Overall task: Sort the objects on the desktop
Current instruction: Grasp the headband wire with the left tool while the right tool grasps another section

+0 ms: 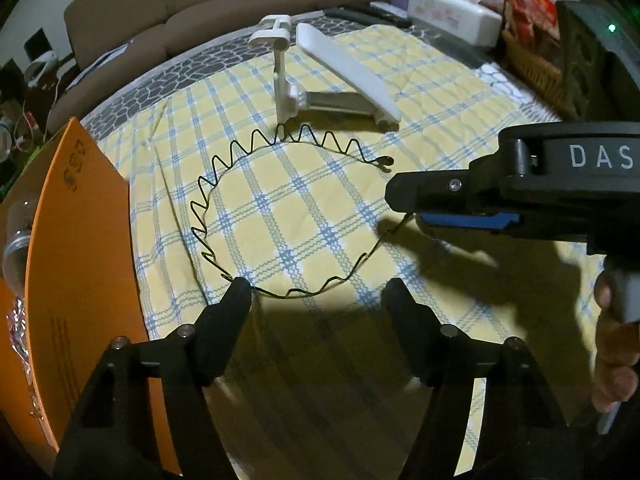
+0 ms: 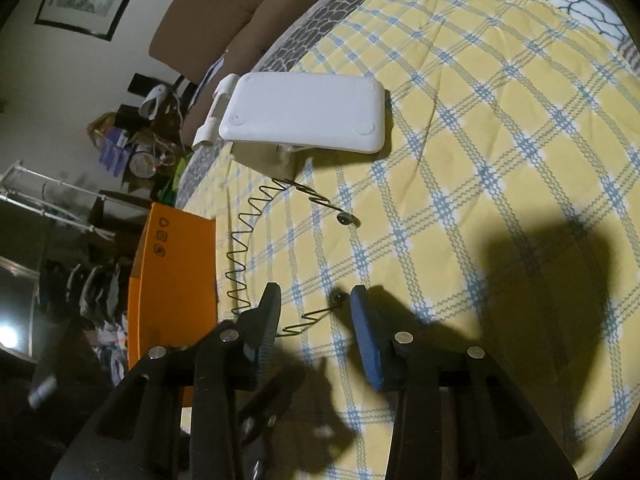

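Your left hand-held gripper [image 1: 316, 292] is hovering wide apart over the near arc of the zigzag wire headband [image 1: 208, 200] lying on the checked surface [image 1: 440, 120]. Your right hand-held gripper [image 2: 314, 304] is standing narrower, straddling its tip, pads not touching it.

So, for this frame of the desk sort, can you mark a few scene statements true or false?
1. The wire headband lies on the yellow checked cloth. True.
2. The white stand sits inside the orange box. False: it stands on the cloth, beyond the headband.
3. One end of the headband lies between the right gripper fingers. True.
4. The left gripper is clamped on the white stand. False: its jaws stand open at the near side of the headband.
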The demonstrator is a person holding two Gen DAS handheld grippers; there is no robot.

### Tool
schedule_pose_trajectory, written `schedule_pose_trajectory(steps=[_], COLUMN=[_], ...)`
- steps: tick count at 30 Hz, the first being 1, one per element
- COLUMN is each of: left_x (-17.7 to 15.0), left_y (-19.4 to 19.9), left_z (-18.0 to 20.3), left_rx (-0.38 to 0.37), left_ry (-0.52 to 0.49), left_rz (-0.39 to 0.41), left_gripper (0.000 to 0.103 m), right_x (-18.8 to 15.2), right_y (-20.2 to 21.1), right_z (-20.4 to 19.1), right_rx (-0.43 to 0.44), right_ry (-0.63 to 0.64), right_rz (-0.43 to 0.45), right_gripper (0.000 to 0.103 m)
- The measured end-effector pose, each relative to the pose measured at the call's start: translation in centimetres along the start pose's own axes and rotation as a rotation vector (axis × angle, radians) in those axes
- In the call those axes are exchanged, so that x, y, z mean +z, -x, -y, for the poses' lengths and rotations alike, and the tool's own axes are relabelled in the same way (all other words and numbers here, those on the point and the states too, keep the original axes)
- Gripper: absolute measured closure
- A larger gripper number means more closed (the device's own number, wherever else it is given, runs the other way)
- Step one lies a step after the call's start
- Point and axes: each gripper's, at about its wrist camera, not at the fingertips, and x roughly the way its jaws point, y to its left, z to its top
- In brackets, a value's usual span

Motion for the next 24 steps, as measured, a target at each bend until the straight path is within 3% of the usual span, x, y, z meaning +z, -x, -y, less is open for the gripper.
schedule_pose_trajectory(steps=[3,10,12,14,15,22,24], left_x=[0.1,0.3,0.4,0.5,0.5,0.5,0.6], left_y=[-0.5,-0.9,-0.7,-0.7,-0.6,-0.5,-0.6], left_z=[-0.5,-0.3,-0.2,-0.2,-0.2,0.1,0.2], left_rx=[-0.016,-0.022,-0.028,-0.041,-0.049,-0.027,-0.026], left_ry=[0.020,0.018,0.013,0.009,0.005,-0.002,-0.009], left_rz=[-0.019,-0.021,-0.016,-0.016,-0.017,-0.004,0.002], left_gripper=[0.048,0.052,0.076,0.077,0.083,0.080,0.063], right_x=[0.0,0.1,0.1,0.0,0.0,-0.1,-0.1], right_y=[-0.2,-0.1,-0.3,-0.4,-0.4,0.0,0.1], right_z=[0.2,-0.2,-0.2,-0.1,0.0,0.7,0.9], right_rx=[-0.002,-0.003,-0.014,-0.027,-0.032,-0.043,-0.041], right_ry=[-0.003,0.015,0.015,0.011,0.010,-0.015,-0.021], right_rz=[-0.009,-0.011,-0.013,-0.014,-0.014,-0.002,-0.001], right_gripper=[0.067,0.067,0.067,0.067,0.067,0.067,0.067])
